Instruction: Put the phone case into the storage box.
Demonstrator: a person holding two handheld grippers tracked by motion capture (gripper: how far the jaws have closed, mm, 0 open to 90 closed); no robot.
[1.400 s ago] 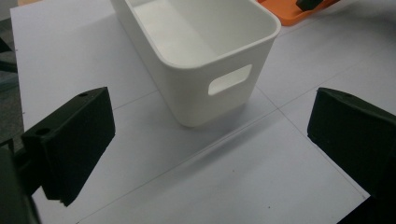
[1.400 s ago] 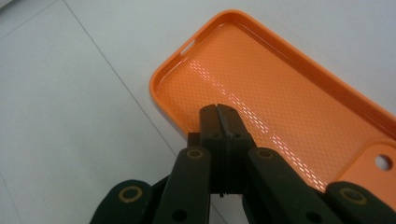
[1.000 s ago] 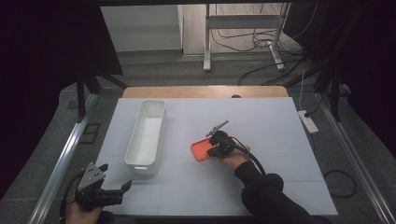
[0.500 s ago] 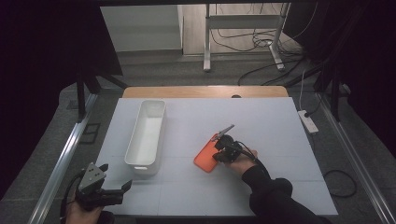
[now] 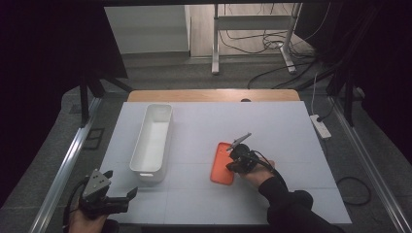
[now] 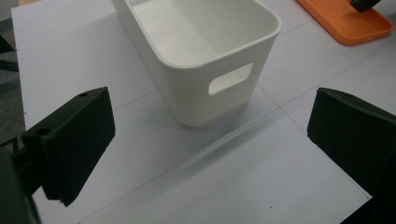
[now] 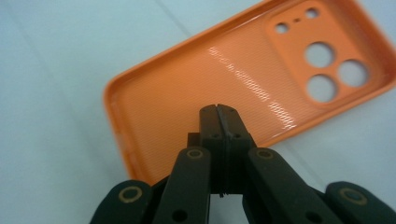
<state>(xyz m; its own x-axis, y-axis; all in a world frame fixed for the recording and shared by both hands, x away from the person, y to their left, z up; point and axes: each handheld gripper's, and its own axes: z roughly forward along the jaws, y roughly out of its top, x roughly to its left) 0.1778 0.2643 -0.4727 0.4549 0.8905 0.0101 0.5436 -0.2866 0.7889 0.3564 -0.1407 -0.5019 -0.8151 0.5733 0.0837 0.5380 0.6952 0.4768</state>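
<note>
High view: the right gripper (image 5: 233,156) sits at centre frame with jaws pinched on the near long edge of the orange phone case (image 5: 223,164), right of the white bin (image 5: 152,137). The left gripper (image 5: 127,195) idles at lower left.

Left gripper view: jaws wide apart, holding nothing, facing the bin's handle end.

Right gripper view: the closed jaws appear to clamp the case's rim, though the contact is hidden. Judged step: carrying the case; next, move it over the bin and release.

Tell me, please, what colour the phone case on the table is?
The phone case is orange; it shows best in the right gripper view.
</note>
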